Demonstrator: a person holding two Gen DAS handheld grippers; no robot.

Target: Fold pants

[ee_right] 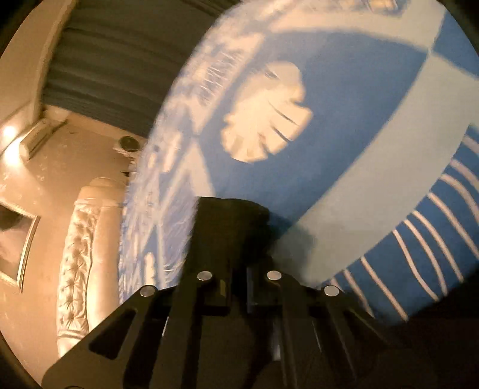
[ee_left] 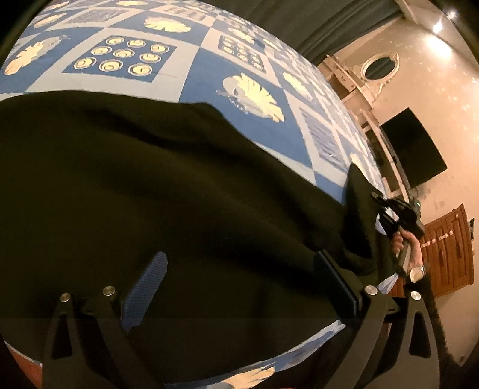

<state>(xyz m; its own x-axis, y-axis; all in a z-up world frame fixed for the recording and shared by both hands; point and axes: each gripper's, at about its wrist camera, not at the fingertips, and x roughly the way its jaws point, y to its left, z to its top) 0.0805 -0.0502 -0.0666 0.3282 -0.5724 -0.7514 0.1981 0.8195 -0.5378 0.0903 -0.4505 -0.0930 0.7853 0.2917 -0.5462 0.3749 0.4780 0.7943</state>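
Observation:
Dark pants (ee_left: 149,185) lie spread across a blue patterned bedspread (ee_left: 203,74) and fill most of the left wrist view. My left gripper (ee_left: 239,269) is open, its fingers wide apart just above the dark cloth near the bed's front edge. My right gripper (ee_left: 386,209) shows at the right in the left wrist view, holding up a corner of the pants. In the right wrist view the right gripper (ee_right: 236,239) is shut on a bunch of the dark pants (ee_right: 233,218), lifted above the bedspread (ee_right: 374,149).
A white tufted headboard (ee_right: 80,254) stands left of the bed. A black wall screen (ee_left: 416,149), an oval mirror (ee_left: 378,67) and a wooden cabinet (ee_left: 449,248) stand to the right. Dark curtains (ee_left: 299,24) hang behind the bed.

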